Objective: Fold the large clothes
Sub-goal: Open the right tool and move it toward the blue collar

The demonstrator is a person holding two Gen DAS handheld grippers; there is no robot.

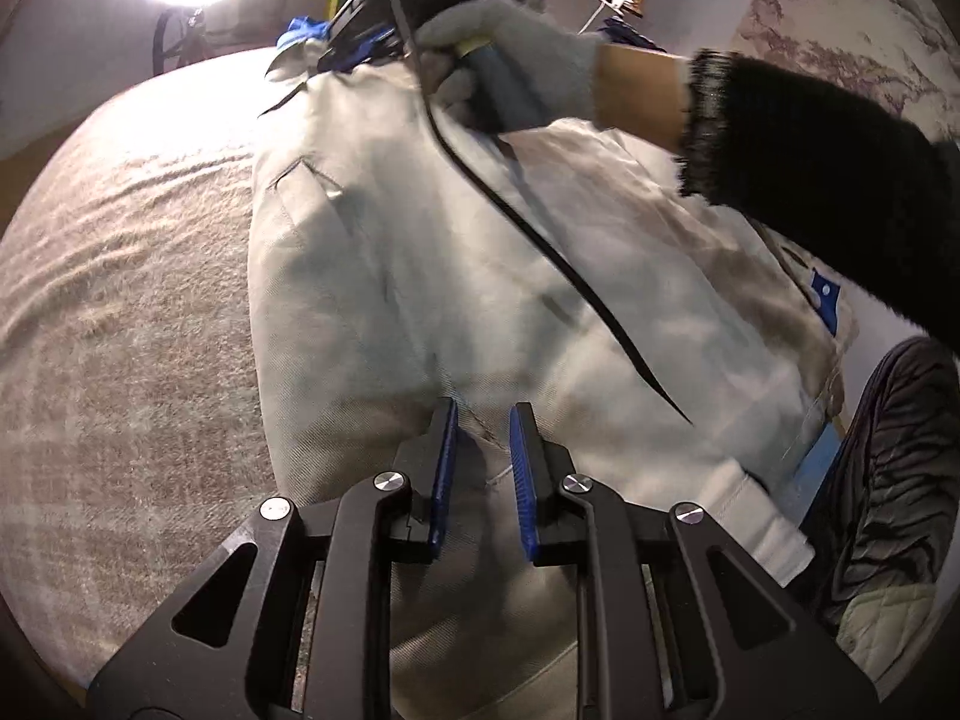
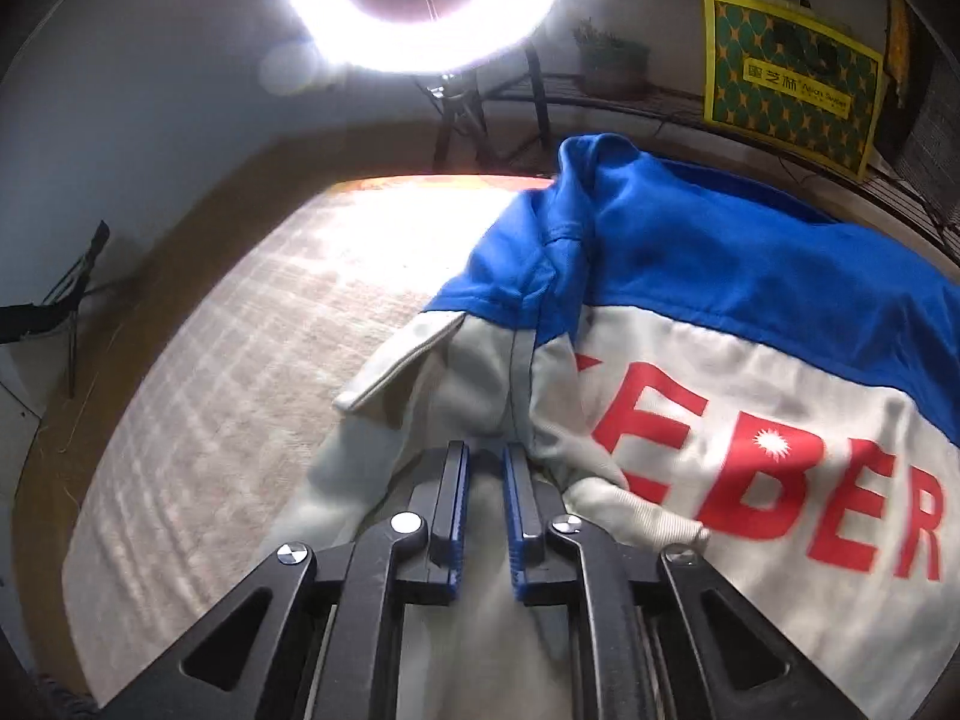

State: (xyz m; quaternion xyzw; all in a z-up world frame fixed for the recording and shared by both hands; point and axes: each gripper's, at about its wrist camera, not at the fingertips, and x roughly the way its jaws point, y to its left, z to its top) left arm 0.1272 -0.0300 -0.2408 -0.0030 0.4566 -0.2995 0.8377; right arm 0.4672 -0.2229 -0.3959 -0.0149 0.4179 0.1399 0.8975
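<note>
Now the left gripper pinches a fold of the pale grey and blue cotton jacket; ahead, the right gripper grips its sleeve between narrowed fingers.

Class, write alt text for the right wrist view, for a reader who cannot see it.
The right gripper pinches a fold of pale grey fabric on a blue and white jacket with red lettering, spread over a beige blanket. A bright ring light glares overhead, and a yellow and green box stands behind.
</note>
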